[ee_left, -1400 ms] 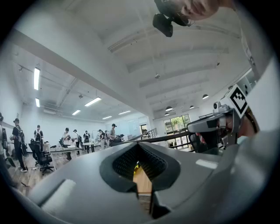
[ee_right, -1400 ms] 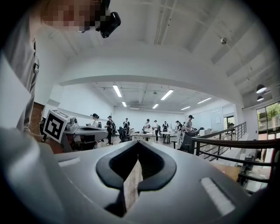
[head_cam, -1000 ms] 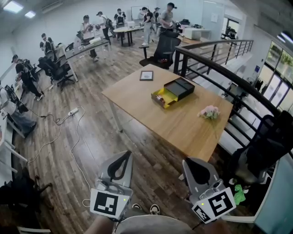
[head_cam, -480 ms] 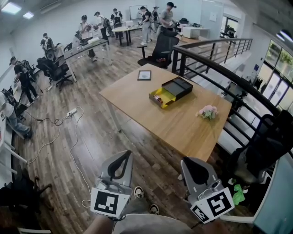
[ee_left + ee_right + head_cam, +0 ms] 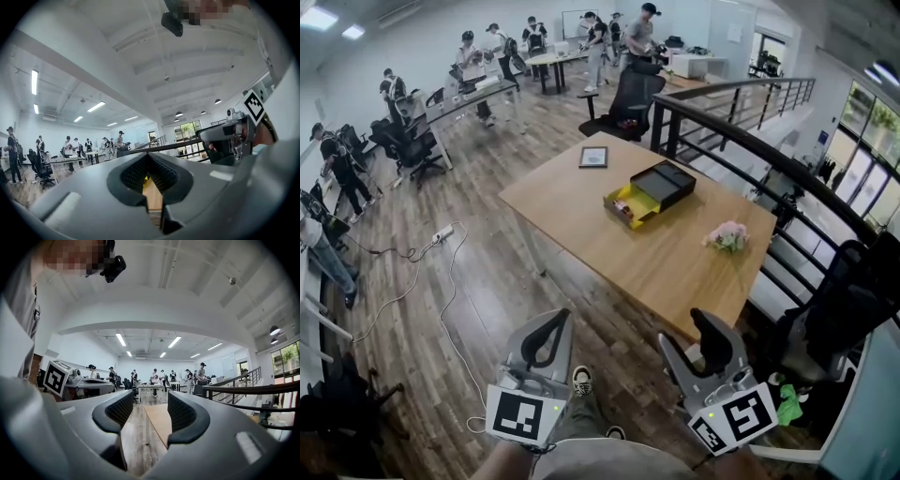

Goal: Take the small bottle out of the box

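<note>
Two hand-held grippers shared the scene with a wide office, and the wooden floor (image 5: 487, 281) took up most of the head view, with a pale cable (image 5: 403, 291) trailing across it at the left. Several people (image 5: 478, 52) stood among desks at the far end. A black railing (image 5: 741, 141) curved down the right side. Beside it stood the light wooden table (image 5: 675, 262), with a black office chair (image 5: 633, 98) beyond its far corner.

Low in the head view, well short of the table, both grippers pointed towards it. The left gripper (image 5: 555, 321) had its jaws brought together at the tips, leaving only a narrow slit between the ribbed pads, and it gripped nothing. The right gripper (image 5: 689, 333) had just been opening its jaws; they stood wide apart, with only the floor and the table edge showing between them, so it was empty too.

Near the middle of the table lay the box (image 5: 667, 181), a black case with a yellow tray (image 5: 628, 208) drawn out at its near end. A small framed picture (image 5: 593, 157) lay flat near the table's far corner, apart from the box. A little bunch of pink flowers (image 5: 727, 236) lay towards the right edge. Small items sat in the yellow tray, but they were too small to tell which was the small bottle.
</note>
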`<action>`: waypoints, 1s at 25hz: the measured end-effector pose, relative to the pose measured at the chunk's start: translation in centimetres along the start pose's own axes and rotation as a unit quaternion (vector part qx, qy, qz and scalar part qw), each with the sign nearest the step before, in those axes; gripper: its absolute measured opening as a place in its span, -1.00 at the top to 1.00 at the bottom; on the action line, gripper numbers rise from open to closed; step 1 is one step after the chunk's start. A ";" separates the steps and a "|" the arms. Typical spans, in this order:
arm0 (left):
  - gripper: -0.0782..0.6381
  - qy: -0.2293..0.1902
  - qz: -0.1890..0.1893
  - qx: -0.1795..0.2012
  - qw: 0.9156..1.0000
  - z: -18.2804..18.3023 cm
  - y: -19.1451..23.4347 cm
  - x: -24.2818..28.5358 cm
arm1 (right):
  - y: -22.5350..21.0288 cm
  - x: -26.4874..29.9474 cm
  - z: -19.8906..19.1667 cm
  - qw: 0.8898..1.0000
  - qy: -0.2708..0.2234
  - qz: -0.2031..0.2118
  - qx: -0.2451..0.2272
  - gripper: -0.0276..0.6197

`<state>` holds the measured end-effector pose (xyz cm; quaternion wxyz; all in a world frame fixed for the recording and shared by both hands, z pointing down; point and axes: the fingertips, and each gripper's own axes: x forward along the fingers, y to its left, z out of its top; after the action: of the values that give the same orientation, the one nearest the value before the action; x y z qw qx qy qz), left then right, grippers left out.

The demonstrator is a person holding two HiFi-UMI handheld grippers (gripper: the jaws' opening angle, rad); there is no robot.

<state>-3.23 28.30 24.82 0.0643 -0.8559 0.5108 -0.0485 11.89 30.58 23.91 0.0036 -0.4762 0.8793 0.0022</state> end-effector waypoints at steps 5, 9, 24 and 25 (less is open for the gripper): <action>0.78 0.001 -0.006 -0.007 1.000 -0.8 2.5 3.4 | -1.6 3.9 -1.0 1.000 0.021 -0.001 0.001 0.26; 0.78 0.003 -0.010 -0.009 1.000 -1.0 5.3 6.9 | -3.2 8.1 -1.4 0.999 0.034 -0.004 0.002 0.26; 0.78 0.013 -0.039 -0.010 0.999 -3.3 19.8 20.4 | -9.2 27.2 -4.0 0.994 0.102 -0.030 0.001 0.26; 0.78 0.014 -0.041 -0.009 0.999 -3.6 20.7 21.2 | -9.5 28.3 -4.2 0.994 0.106 -0.031 0.001 0.26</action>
<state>-11.67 -0.29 25.40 0.0474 -0.8758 0.4769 -0.0580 4.36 1.63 27.89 -0.0892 -0.5011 0.8594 -0.0491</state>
